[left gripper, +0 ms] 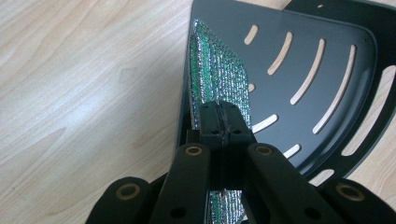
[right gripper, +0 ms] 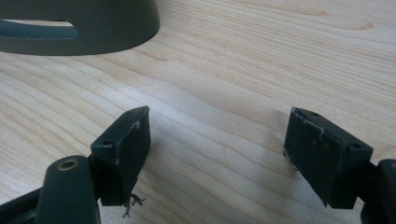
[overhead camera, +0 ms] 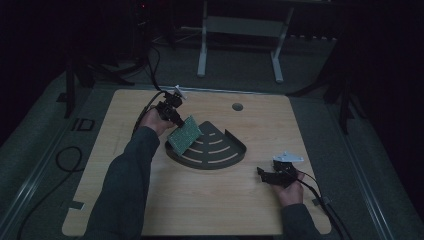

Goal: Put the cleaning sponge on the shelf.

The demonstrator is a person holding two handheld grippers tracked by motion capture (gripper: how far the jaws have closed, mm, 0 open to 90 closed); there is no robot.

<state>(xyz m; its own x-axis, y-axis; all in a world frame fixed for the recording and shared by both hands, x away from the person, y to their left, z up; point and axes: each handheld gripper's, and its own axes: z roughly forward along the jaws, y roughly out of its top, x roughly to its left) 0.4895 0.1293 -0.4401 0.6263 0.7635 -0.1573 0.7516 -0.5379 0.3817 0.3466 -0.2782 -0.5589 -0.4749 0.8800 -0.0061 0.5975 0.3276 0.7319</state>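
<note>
A dark fan-shaped slotted tray [overhead camera: 220,150] [left gripper: 322,60] lies in the middle of the wooden table. My left gripper [overhead camera: 176,119] [left gripper: 223,116] is shut on a green and silver scouring pad [overhead camera: 184,134] [left gripper: 217,79], holding it on edge over the tray's left corner. My right gripper [overhead camera: 264,175] [right gripper: 217,154] rests low over bare table at the front right, open with nothing between its jaws. The tray's curved outer wall [right gripper: 79,23] shows at the top left of the right gripper view.
The wooden tabletop [overhead camera: 150,200] has a round hole [overhead camera: 237,107] near its far edge. A white frame [overhead camera: 240,30] stands on the floor behind the table. Cables [overhead camera: 320,200] trail from both grippers.
</note>
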